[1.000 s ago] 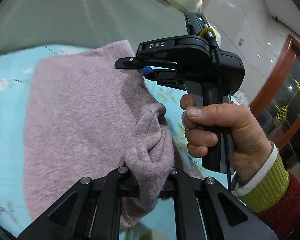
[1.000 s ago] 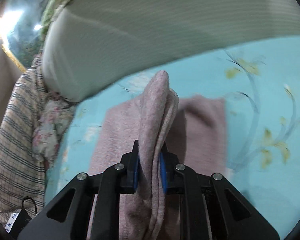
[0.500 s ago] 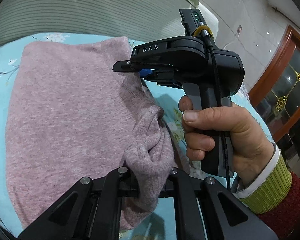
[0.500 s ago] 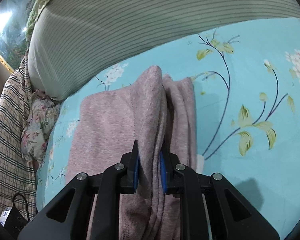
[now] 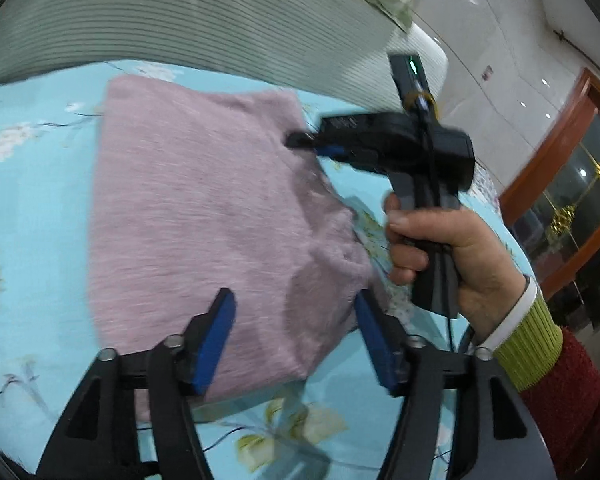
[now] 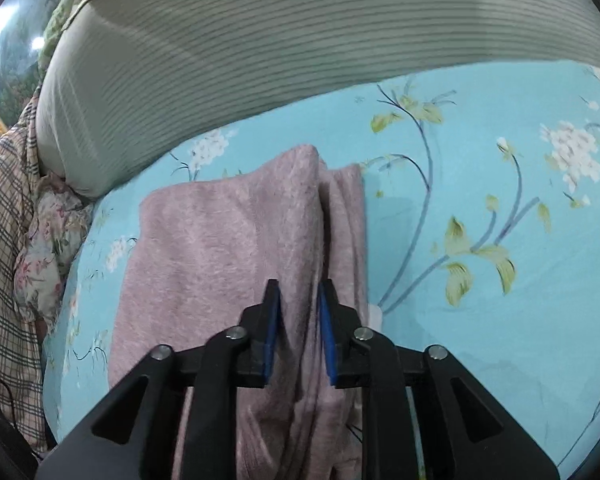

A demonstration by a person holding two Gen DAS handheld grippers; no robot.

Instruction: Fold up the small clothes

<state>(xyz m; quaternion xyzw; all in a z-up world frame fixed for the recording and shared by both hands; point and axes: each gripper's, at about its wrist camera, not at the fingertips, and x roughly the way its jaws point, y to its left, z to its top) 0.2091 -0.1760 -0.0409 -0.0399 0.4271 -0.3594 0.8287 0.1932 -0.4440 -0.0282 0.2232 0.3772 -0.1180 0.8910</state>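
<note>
1. From my left wrist cam, the pink knit garment is lying folded on the bed sheet, the turquoise one with the flower print. It fills the middle of the view, with its far corners up at about 11 and 1 o'clock.
2. My left hand-held gripper has its jaws spreading apart right now. The near edge of the garment sits between the blue pads, but they aren't pressing on it, so nothing's gripped on that side.
3. At 3 o'clock in the same view I can see the right hand wrapped around the handle of the other unit, green cuff and red sleeve trailing off toward 4 o'clock. Its tips are at the garment's right edge, a bit blurry.
4. Over on the right wrist cam, the right hand-held gripper is opening too. A raised ridge of pink fabric runs up between its pads toward 12 o'clock; I can't tell for sure if they're touching the cloth, looks loose to me.
5. A striped grey-green pillow sits across the top from 10 to 2 o'clock, and plaid fabric is bunched at 9 o'clock.
</note>
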